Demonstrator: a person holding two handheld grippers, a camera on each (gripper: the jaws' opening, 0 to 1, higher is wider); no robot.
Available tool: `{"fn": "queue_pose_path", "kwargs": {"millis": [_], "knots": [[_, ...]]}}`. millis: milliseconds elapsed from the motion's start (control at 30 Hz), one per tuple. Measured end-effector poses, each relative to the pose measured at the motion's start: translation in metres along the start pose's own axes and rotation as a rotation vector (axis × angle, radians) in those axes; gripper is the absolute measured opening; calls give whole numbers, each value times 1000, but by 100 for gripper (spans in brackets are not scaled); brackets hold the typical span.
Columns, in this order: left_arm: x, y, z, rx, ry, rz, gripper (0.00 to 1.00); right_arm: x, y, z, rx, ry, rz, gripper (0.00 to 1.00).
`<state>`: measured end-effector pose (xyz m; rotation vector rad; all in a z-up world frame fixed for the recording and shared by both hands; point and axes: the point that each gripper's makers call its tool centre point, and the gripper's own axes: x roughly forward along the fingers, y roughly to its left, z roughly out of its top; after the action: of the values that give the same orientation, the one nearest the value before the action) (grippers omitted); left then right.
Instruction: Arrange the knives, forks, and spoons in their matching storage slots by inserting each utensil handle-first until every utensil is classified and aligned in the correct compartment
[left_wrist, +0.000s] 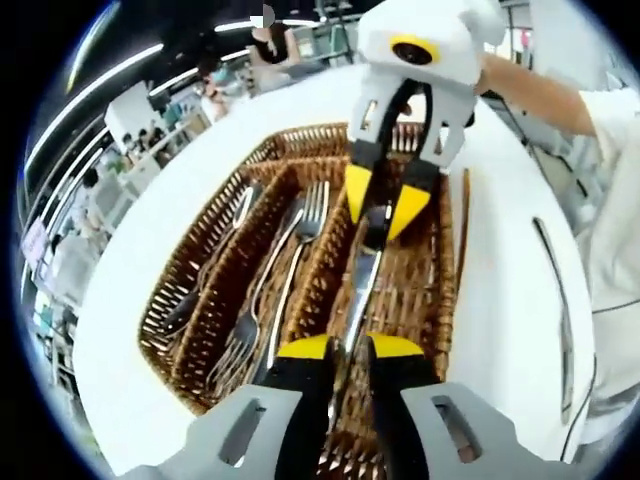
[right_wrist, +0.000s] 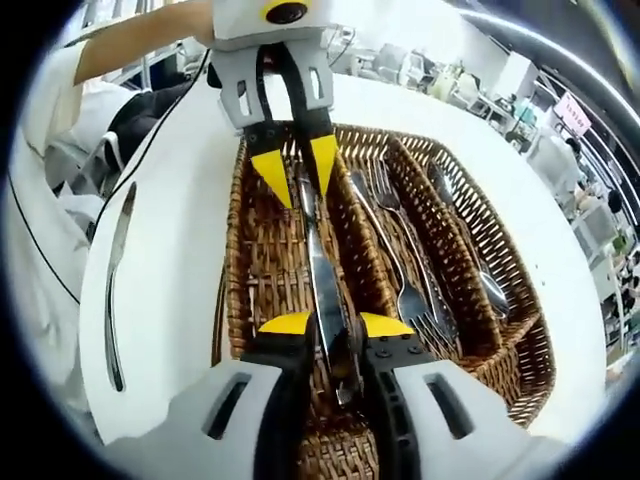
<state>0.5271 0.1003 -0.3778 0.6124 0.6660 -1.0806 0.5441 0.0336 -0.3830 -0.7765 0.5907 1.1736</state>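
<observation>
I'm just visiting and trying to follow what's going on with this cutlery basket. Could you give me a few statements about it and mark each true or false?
1. The wicker basket is divided into compartments. True.
2. Both grippers hold the same knife, one at each end. True: the left gripper and the right gripper each close on it.
3. The forks lie in the same compartment as that knife. False: they lie in the neighbouring one.
4. Every knife is already in the basket. False: another knife lies on the white table beside it.
5. The table is black. False: white.
</observation>
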Motion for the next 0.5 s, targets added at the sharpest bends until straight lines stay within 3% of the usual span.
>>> {"fn": "queue_pose_path", "kwargs": {"millis": [500], "knots": [[-20,35,8,-6,-71,84,46,-20,-1,0,16,-38,-71,24]]}}
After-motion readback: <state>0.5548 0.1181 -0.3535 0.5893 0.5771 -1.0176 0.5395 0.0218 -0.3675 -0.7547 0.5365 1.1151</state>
